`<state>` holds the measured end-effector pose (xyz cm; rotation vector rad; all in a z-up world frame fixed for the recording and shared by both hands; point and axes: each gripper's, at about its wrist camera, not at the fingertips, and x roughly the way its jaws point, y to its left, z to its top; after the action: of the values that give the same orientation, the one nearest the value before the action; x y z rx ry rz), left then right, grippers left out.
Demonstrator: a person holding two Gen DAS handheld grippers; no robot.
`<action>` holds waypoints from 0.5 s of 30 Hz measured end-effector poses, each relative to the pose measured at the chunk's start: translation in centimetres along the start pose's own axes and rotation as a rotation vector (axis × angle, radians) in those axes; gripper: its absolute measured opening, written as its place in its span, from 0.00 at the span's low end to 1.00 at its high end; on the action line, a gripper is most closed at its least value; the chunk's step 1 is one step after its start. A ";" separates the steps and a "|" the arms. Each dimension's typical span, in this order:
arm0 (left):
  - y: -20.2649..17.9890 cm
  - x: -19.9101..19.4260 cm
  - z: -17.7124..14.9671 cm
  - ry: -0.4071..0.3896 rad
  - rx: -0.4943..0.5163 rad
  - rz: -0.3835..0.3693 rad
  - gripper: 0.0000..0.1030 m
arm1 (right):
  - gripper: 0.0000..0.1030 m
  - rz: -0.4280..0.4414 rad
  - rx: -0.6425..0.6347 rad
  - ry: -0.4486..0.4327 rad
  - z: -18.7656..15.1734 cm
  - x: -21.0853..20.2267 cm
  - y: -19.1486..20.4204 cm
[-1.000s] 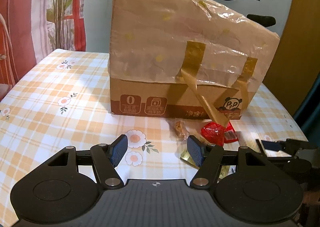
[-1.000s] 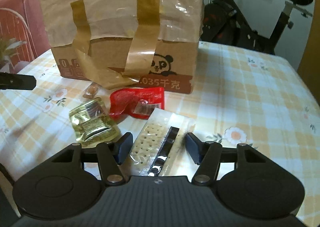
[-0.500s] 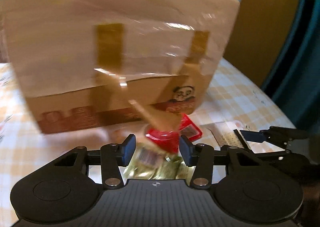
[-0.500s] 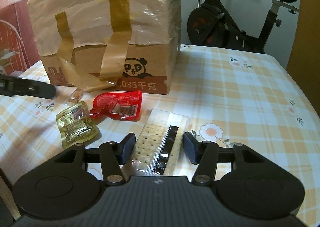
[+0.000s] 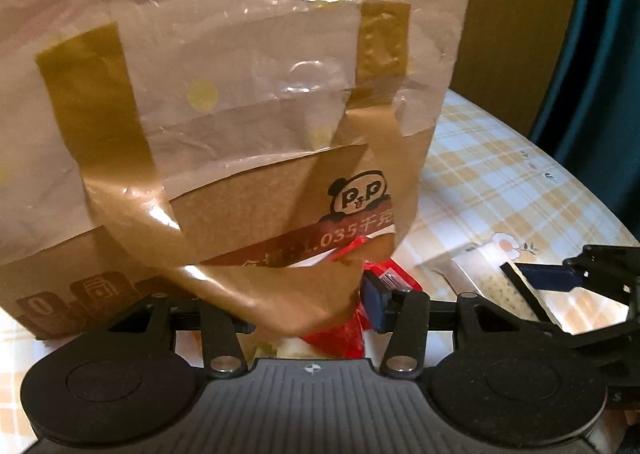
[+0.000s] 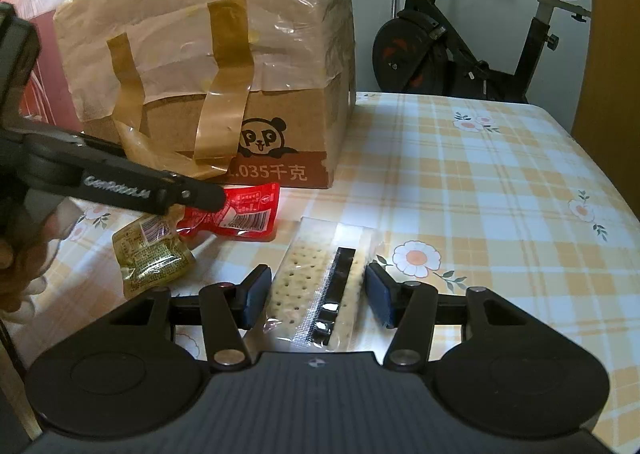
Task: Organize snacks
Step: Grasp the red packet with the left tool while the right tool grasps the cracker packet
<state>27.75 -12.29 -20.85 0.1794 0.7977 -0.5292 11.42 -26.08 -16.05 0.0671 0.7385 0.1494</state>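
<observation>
A taped cardboard box (image 6: 280,113) stands at the back of the checked table, and it fills the left wrist view (image 5: 240,93). In front of it lie a red packet (image 6: 248,213), a gold packet (image 6: 152,258) and a clear cracker packet (image 6: 308,278). My left gripper (image 5: 312,314) is open, low over the red packet (image 5: 344,338), which sits between its jaws against the right pad. A loose tape strip (image 5: 260,286) hides the left pad. My right gripper (image 6: 318,298) is shut on the cracker packet, a pad on each long edge.
The flowered tablecloth (image 6: 480,193) stretches to the right of the box. An exercise bike (image 6: 460,53) stands behind the table. A hand (image 6: 12,274) holds the left gripper at the left edge. A teal curtain (image 5: 600,93) hangs beyond the table's far side.
My left gripper has swung right and down toward the box, narrowed its jaws and come over the red packet. My right gripper has closed slightly onto the cracker packet and barely shifted.
</observation>
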 end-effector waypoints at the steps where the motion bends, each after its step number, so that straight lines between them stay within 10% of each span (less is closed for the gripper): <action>1: 0.1 0.3 0.1 0.006 -0.004 -0.006 0.51 | 0.54 0.001 0.002 0.000 0.0 0.0 0.0; 11: -0.6 1.8 -0.7 0.032 0.033 -0.026 0.58 | 0.54 0.000 0.002 -0.003 0.0 0.1 0.0; 15: -0.7 1.3 -1.2 0.032 0.047 -0.052 0.42 | 0.54 -0.002 0.000 -0.003 0.0 0.1 0.1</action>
<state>27.40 -12.98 -22.60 0.2113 0.8237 -0.5951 11.45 -25.99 -16.10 0.0664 0.7352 0.1471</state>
